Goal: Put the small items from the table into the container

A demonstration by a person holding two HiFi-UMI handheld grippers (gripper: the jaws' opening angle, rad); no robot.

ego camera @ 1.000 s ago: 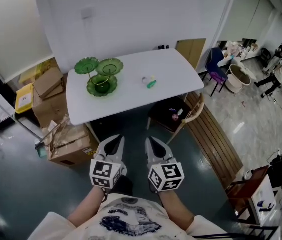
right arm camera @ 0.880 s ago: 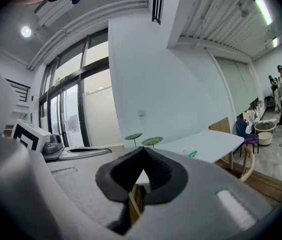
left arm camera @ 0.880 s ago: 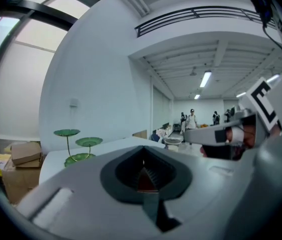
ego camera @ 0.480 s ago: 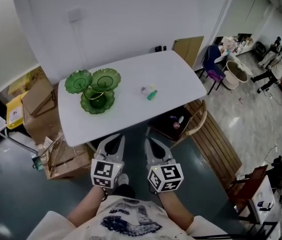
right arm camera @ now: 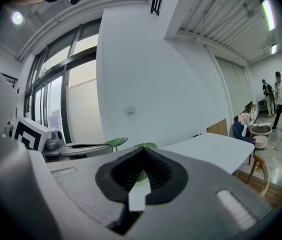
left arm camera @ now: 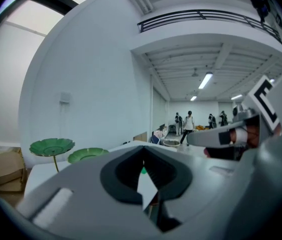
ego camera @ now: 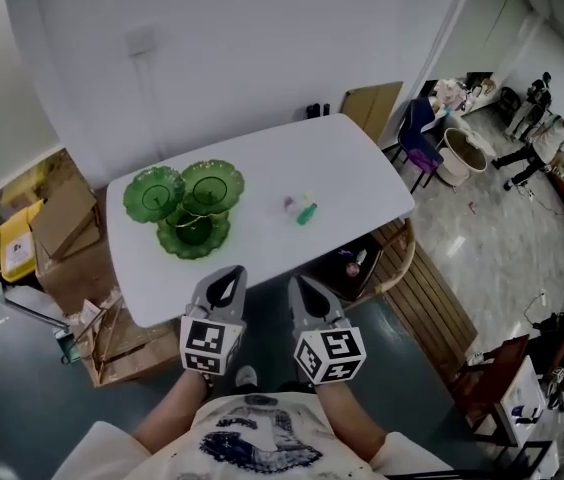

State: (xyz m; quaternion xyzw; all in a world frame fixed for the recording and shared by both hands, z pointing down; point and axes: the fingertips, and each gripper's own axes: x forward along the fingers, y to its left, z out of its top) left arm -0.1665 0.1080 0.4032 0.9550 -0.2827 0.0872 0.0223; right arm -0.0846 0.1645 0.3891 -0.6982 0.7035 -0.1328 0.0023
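A white table (ego camera: 262, 173) carries a green glass stand of three leaf-shaped dishes (ego camera: 190, 203) on its left half. Two small items lie near the middle, a pale pink one (ego camera: 289, 205) and a green one (ego camera: 307, 212). My left gripper (ego camera: 227, 272) and right gripper (ego camera: 298, 282) hang side by side at the table's near edge, both shut and empty, short of the items. The left gripper view shows the dishes (left arm camera: 52, 146) ahead at the left beyond the shut left gripper (left arm camera: 142, 150). In the right gripper view the table (right arm camera: 206, 146) lies past the shut right gripper (right arm camera: 142, 151).
Cardboard boxes (ego camera: 57, 223) are stacked on the floor left of the table. A wooden chair (ego camera: 387, 243) sits tucked under the table's right end, with a slatted bench (ego camera: 432, 303) beside it. A blue chair (ego camera: 417, 133) and people (ego camera: 532, 138) are far off at the right.
Both grippers have come forward together toward the table, whose near edge now lies just ahead of their tips. Both jaws stayed shut.
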